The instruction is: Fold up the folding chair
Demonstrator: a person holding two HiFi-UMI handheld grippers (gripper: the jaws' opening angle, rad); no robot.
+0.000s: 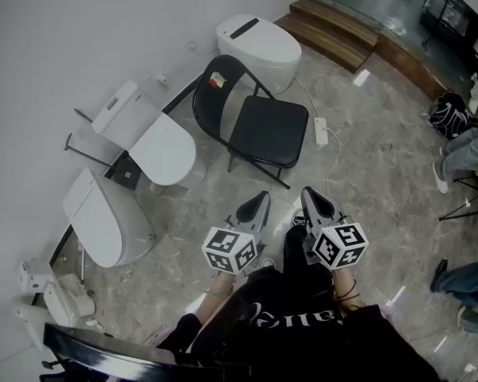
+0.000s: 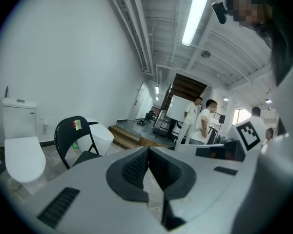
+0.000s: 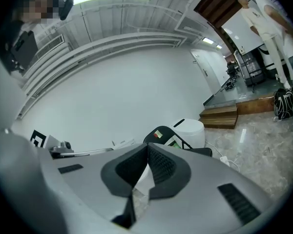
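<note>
Your left gripper [image 1: 261, 199] and right gripper [image 1: 307, 193] both have their jaws pressed together on nothing, well short of the folding chair [image 1: 259, 126], which stands open on the floor ahead. Reach in like this and you cannot grip the frame; a shove could tip the chair into the toilet [image 1: 163, 146] just beside it or snag the power strip [image 1: 320, 131]. The seat hides the hinges and rear legs

Folding chair [image 1: 259, 126]: one is counted.
Toilets [image 1: 166, 151]: three are made out clearly.
Left gripper [image 1: 260, 202] and right gripper [image 1: 309, 196]: two are counted.
Power strip [image 1: 320, 130]: one is counted.
Wooden steps [image 1: 334, 32]: two are counted.
</note>
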